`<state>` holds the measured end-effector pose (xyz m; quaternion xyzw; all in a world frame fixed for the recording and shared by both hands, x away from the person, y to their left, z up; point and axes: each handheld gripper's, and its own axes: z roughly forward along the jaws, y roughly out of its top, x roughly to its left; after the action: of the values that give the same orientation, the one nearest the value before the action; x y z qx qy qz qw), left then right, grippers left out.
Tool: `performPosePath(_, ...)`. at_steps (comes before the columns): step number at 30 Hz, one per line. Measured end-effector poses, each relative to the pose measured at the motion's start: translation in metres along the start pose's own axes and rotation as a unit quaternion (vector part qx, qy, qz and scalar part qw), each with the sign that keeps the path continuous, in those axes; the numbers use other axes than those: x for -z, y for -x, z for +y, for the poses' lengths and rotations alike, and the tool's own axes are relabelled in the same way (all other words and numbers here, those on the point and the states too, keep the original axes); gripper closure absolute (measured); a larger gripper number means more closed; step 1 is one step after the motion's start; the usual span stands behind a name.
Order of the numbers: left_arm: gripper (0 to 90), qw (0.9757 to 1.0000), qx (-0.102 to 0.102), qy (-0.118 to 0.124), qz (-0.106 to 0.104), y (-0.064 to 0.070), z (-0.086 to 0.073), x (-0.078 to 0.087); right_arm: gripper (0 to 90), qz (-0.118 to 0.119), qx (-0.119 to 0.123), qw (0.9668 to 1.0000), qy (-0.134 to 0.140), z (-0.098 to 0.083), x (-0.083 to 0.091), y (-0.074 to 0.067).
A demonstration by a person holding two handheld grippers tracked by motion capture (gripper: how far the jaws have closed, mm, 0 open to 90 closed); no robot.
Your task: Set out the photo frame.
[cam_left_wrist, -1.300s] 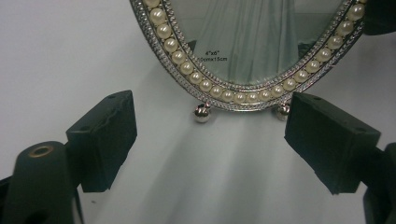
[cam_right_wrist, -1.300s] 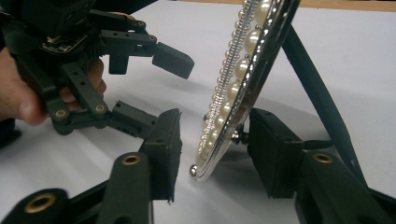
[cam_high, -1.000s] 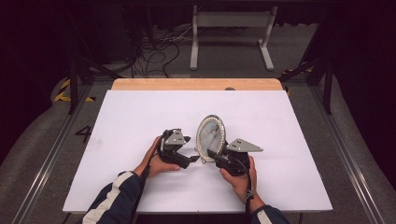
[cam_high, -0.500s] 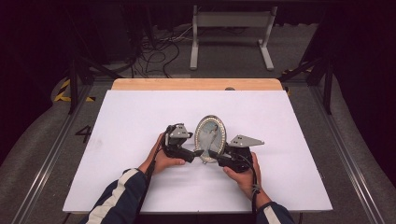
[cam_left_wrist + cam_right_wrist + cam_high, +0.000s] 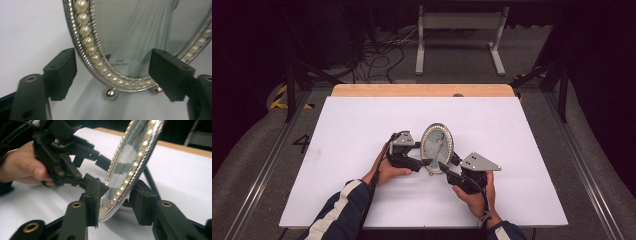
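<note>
An oval picture frame (image 5: 437,142) with a pearl and silver rim stands on small ball feet on the white table (image 5: 362,125). My right gripper (image 5: 444,167) comes in from the lower right, shut on the frame's bottom rim. In the right gripper view its pads (image 5: 93,195) sit on the front and back of the frame (image 5: 135,152). My left gripper (image 5: 427,162) reaches in from the left. Its jaws stand wide open around the lower edge of the frame (image 5: 140,32) in the left gripper view (image 5: 115,72), with a gap on each side. The left gripper (image 5: 62,157) and its hand (image 5: 20,167) also appear beyond the frame.
A wooden strip (image 5: 422,90) runs along the table's far edge. Behind it on the dark floor lie cables (image 5: 382,50) and a grey metal stand (image 5: 459,35). Metal rails (image 5: 267,165) run down both sides of the table.
The frame has turned from a leftward lean to stand more upright. My right gripper has drawn slightly back toward the person, and my left gripper has edged right toward the frame's base.
</note>
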<state>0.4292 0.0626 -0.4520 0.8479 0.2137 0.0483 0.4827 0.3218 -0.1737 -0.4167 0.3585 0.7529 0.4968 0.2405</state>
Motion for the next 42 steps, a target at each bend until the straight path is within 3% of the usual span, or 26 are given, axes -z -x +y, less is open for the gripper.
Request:
performPosePath(5,26.4,1.0,0.0,-0.008,0.005,0.001,0.002,0.002,75.0,-0.008,-0.02,0.9997,0.014,0.0,0.004,0.006)
performPosePath(9,27.6,0.9998,-0.004,-0.018,0.008,0.002,0.002,0.003,75.7,-0.001,-0.024,0.9997,0.011,0.002,0.003,0.008)
performPosePath(13,29.2,0.9998,0.008,-0.017,0.0,0.002,0.001,0.006,76.1,0.009,-0.029,0.9995,0.008,0.002,0.002,0.013)
performPosePath(19,29.0,0.9998,0.0,-0.019,-0.005,0.006,-0.002,0.01,77.0,-0.004,-0.037,0.9993,0.008,0.002,0.002,0.021)
performPosePath(25,29.1,0.9999,-0.003,-0.007,-0.008,0.008,-0.007,0.015,77.1,-0.008,-0.042,0.9991,0.003,0.001,0.0,0.025)
performPosePath(30,25.2,0.9999,-0.001,0.017,-0.001,0.008,-0.006,0.013,75.8,-0.018,-0.026,0.9995,0.003,0.002,0.0,0.022)
performPosePath(33,24.5,0.9991,0.003,0.04,0.015,0.007,-0.004,0.015,66.9,-0.021,-0.021,0.9995,0.004,0.003,0.002,0.02)
performPosePath(35,25.1,0.9989,0.005,0.045,0.015,0.007,-0.004,0.016,66.7,-0.023,-0.021,0.9995,0.007,0.003,0.003,0.02)
performPosePath(42,36.4,0.9986,0.008,0.048,0.02,0.006,-0.004,0.018,70.3,-0.042,-0.016,0.9984,0.034,0.004,0.01,0.016)
